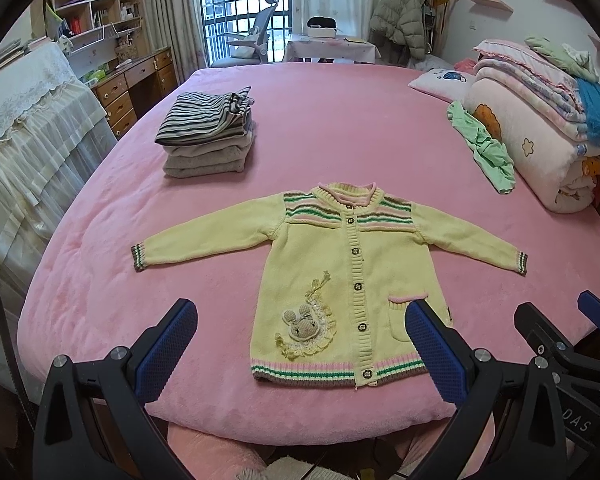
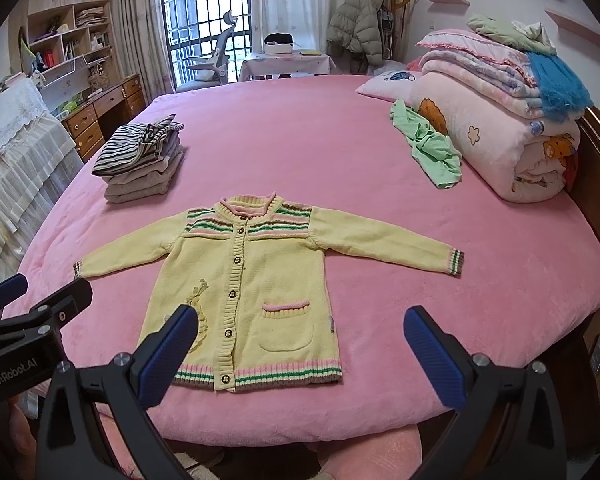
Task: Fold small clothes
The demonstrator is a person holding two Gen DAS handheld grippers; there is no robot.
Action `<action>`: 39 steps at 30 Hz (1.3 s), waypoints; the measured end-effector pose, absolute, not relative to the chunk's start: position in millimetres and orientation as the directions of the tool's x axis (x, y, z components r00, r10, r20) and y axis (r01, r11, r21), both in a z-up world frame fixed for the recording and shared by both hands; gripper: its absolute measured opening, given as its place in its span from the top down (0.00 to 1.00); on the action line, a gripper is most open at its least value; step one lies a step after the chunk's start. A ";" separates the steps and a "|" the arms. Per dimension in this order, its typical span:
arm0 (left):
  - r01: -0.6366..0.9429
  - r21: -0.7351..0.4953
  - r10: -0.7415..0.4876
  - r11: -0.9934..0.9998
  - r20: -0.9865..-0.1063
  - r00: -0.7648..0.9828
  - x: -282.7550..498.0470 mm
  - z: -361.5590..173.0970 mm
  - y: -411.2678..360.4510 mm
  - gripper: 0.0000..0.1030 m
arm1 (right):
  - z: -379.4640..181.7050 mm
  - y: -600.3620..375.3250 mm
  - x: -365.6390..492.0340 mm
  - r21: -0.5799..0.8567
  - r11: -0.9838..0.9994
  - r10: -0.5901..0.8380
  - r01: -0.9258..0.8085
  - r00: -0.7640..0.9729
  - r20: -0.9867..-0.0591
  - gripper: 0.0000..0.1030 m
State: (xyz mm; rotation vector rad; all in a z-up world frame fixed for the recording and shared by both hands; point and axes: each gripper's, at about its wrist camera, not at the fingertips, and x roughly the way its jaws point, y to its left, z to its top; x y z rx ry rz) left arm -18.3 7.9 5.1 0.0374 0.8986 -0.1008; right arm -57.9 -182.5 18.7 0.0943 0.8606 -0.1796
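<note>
On pink bed (image 1: 320,128), spread cardigan (image 1: 340,280), pocket part-hidden behind wide-open left tool (image 1: 302,338); right tool (image 2: 300,342) likewise agape.

Yellow cardigan (image 2: 244,280) lies flat (sleeves spread) before the parted right tool (image 2: 300,348).

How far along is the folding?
Done: a stack of folded clothes sits on the bed. In hand: nothing gripped; the yellow cardigan lies flat, buttoned, sleeves spread, with the left gripper and right gripper open above its hem. Left: fold the cardigan, then the crumpled green garment by the blankets.
</note>
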 end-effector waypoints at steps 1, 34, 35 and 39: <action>0.102 -0.010 -0.071 0.995 -0.784 0.617 -18.7 5.1 8.9 0.00 | 18.4 -182.1 -57.8 0.011 0.981 -0.119 0.196 0.638 -0.761 0.00; 0.078 0.069 -0.002 0.995 -0.732 0.682 -3.6 40.9 -29.8 0.00 | 39.4 -238.4 -69.9 -0.026 0.973 -0.185 0.230 0.702 -0.688 0.00; 0.084 0.077 -0.002 0.993 -0.726 0.688 -2.4 41.5 -36.9 0.00 | 38.9 -241.9 -69.8 -0.026 0.973 -0.184 0.229 0.705 -0.684 0.00; 0.105 0.097 -0.004 0.990 -0.712 0.702 4.4 40.6 -65.4 0.00 | 35.6 -261.9 -68.8 -0.033 0.973 -0.192 0.229 0.720 -0.666 0.00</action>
